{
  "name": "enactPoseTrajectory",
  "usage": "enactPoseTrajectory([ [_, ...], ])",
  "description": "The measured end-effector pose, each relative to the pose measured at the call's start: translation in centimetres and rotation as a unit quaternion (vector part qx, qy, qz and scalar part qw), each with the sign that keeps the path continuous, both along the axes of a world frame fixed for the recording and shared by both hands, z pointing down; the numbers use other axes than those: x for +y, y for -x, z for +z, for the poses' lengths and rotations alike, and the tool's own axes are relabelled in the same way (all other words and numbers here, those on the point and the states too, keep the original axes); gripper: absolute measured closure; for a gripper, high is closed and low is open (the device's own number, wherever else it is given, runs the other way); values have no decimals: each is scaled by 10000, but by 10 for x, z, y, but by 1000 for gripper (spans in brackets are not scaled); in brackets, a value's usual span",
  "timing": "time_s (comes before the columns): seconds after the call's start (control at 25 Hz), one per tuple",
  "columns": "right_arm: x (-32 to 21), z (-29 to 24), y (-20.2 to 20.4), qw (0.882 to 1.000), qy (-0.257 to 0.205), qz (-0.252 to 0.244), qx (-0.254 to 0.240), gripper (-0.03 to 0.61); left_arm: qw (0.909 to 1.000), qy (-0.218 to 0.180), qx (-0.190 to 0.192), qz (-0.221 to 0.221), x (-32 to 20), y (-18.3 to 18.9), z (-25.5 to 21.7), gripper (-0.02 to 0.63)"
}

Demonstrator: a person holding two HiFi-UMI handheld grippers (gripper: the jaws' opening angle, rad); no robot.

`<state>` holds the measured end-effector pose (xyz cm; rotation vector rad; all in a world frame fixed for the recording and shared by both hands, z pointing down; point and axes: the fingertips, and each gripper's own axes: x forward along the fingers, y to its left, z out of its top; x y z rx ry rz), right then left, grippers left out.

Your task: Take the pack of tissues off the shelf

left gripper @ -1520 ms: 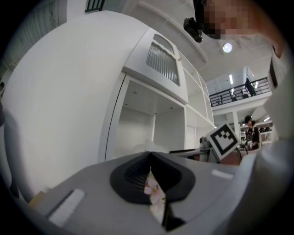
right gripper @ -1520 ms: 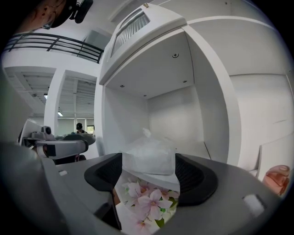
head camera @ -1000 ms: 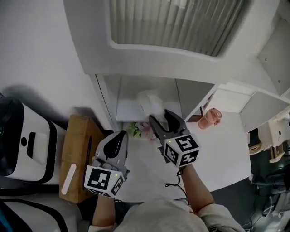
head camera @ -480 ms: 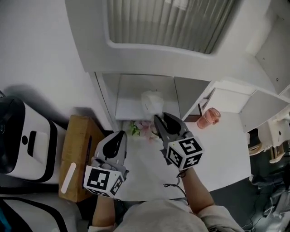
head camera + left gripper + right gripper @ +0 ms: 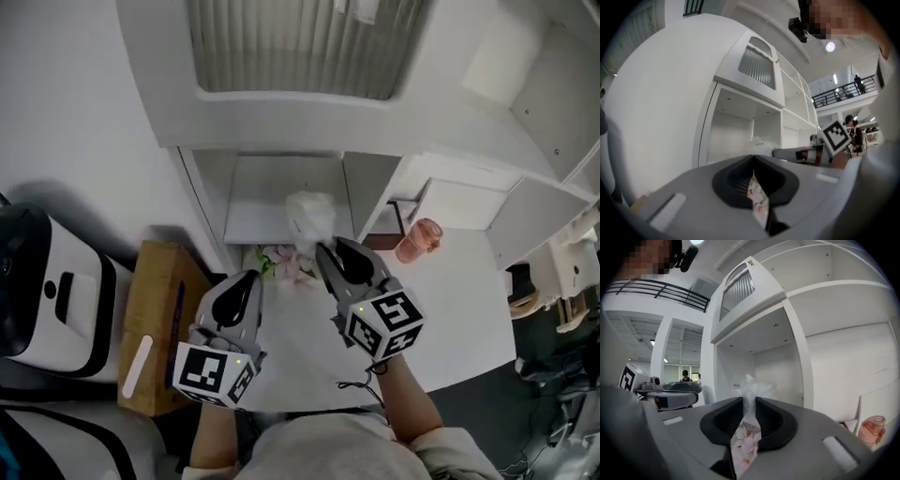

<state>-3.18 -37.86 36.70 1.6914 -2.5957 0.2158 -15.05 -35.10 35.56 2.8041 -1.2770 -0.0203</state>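
Observation:
The pack of tissues [image 5: 309,214], a white crinkled plastic bundle, sits at the front of the low white shelf [image 5: 258,223]. My right gripper [image 5: 330,251] reaches to it from below, and its jaws are closing with the pack's plastic pinched between them. In the right gripper view the wrap [image 5: 751,389] rises out of the narrow gap of the right gripper [image 5: 749,405]. My left gripper [image 5: 246,284] hangs to the left, clear of the pack. Its jaws meet with nothing in them, as the left gripper view [image 5: 752,177] shows.
A floral-patterned thing [image 5: 286,264] lies on the white table below the shelf. A pink cup [image 5: 418,240] stands to the right. A wooden box [image 5: 155,319] and a black-and-white appliance [image 5: 47,295] sit at the left. Cabinet walls flank the shelf opening.
The right gripper's jaws have gone from spread wide to pinched on the tissue pack's plastic. The left gripper has stayed in place.

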Motion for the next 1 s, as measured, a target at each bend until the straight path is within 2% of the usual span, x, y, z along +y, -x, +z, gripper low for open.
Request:
enactPoseTrajectory([
  [0.44,47,-16,-28,9999,-107,-76,-79,494,9999,-74,-42,82,35,-35,-9,612],
  [1.0,101,-32,-73,9997,-194,105,-81,495,9991,-180,-20,377,72,-86,-23,612],
])
